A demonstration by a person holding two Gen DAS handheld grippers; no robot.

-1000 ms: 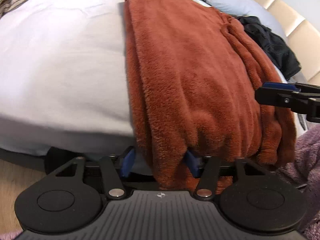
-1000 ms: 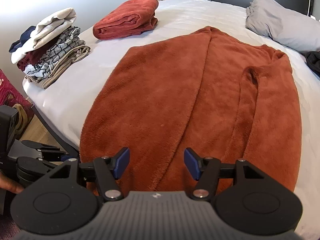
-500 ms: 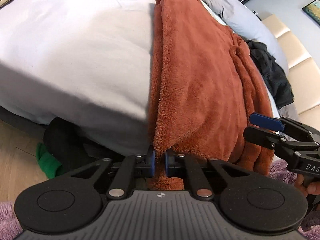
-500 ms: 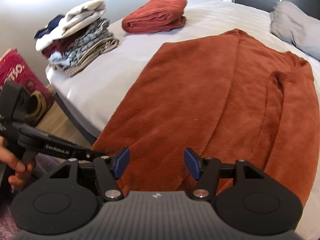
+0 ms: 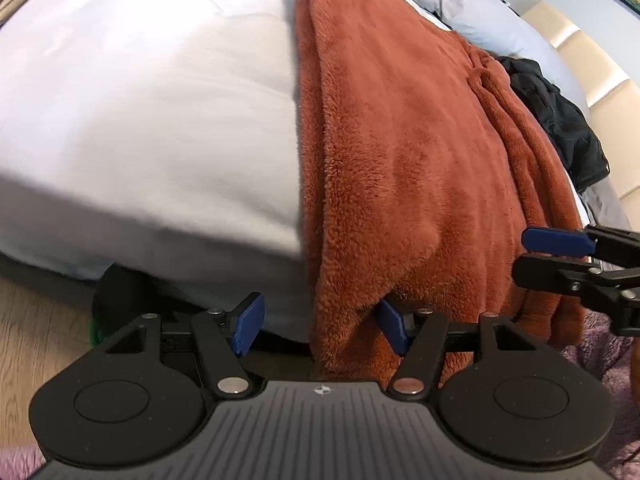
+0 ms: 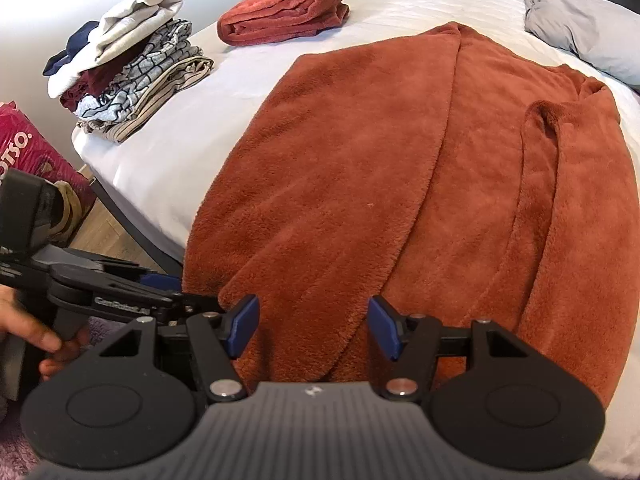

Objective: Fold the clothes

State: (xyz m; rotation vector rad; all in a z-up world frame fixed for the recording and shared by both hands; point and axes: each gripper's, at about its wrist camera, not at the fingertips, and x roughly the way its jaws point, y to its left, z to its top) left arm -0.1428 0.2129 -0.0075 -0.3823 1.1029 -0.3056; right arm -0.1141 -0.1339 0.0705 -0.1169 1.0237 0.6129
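The rust fleece robe lies spread on the bed, its hem hanging over the near edge; left gripper opening, hem between its jaws, unpressed; right gripper released above the hem.

White bed spreads ahead of both cameras, daylight bright on the sheet. Wood floor shows below its edge at left. Grey pillow far right, pale wall far left, cream padded panels beyond.
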